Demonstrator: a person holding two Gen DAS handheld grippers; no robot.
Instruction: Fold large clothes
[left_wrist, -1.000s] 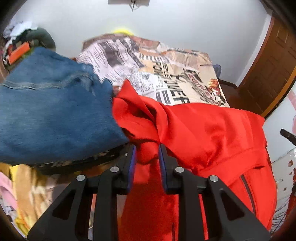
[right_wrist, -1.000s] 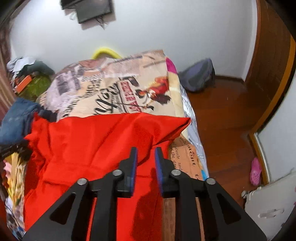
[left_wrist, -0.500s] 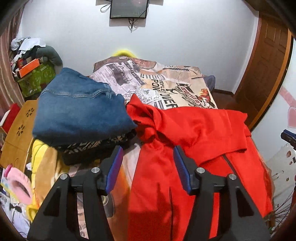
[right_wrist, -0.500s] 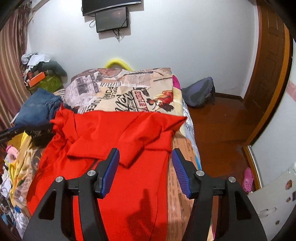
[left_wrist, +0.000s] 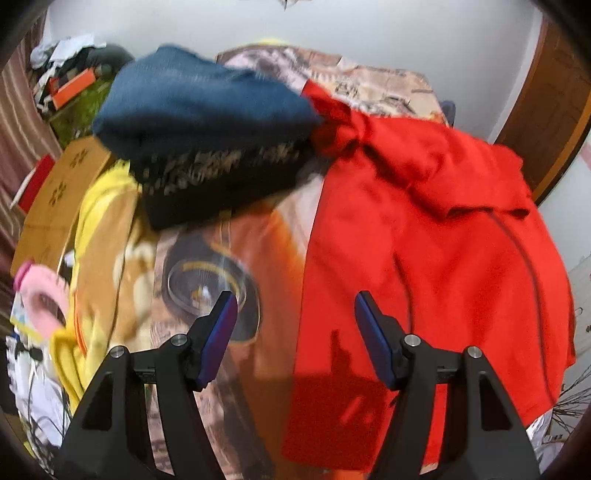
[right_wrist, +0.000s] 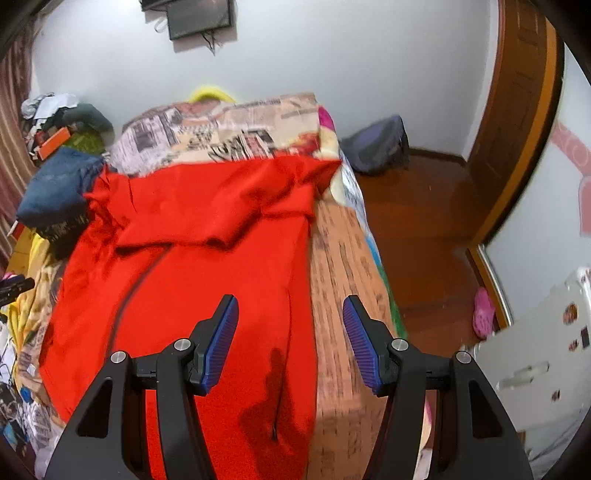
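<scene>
A large red zip-up garment (left_wrist: 424, 258) lies spread on the bed, its far part folded back toward me; it also shows in the right wrist view (right_wrist: 207, 266). My left gripper (left_wrist: 295, 325) is open and empty, above the garment's left edge and the printed bed cover (left_wrist: 229, 280). My right gripper (right_wrist: 290, 332) is open and empty, above the garment's right edge where it meets the bed cover (right_wrist: 343, 280).
A folded pile with blue jeans (left_wrist: 199, 103) on top sits left of the garment, also in the right wrist view (right_wrist: 55, 184). Yellow cloth (left_wrist: 96, 229) and clutter lie at the bed's left. A dark bag (right_wrist: 376, 147) sits on the wooden floor (right_wrist: 424, 229) right of the bed.
Both grippers let go of the red garment, opened wide and drew back toward me. The garment's far part now lies folded over on the bed.
</scene>
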